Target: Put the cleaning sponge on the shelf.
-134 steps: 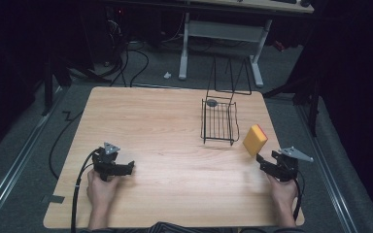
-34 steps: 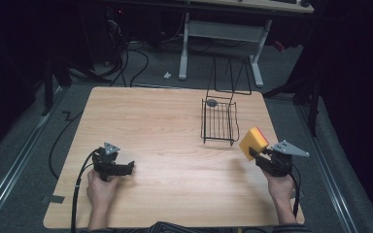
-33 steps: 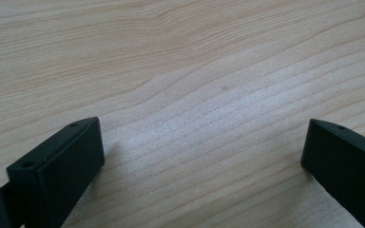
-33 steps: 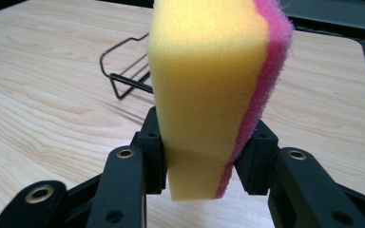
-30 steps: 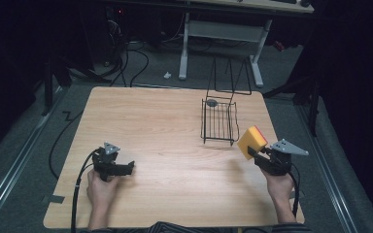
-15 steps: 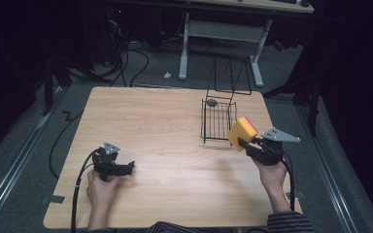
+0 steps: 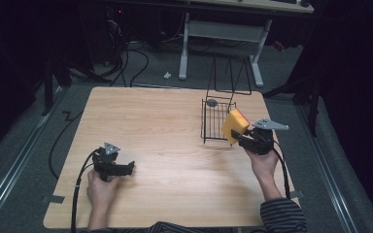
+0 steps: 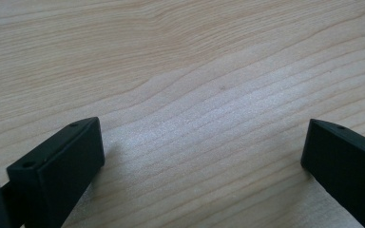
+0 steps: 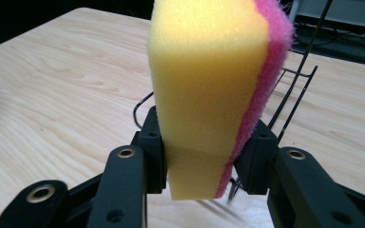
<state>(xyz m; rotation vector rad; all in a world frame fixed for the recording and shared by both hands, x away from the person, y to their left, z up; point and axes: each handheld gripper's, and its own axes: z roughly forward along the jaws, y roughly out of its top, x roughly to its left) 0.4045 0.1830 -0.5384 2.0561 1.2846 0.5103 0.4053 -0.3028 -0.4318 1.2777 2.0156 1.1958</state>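
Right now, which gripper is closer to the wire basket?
Right. The right gripper, shut on the sponge, is at the wire basket's near right corner. The left gripper rests open on the table, far off toward its near left.

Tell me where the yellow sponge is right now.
In the high view, the yellow sponge is at the table's right side, clamped in the right hand-held gripper, held up against the wire basket's near right corner.

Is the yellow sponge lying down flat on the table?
No, the sponge stands up off the table, squeezed between the jaws of the right gripper.
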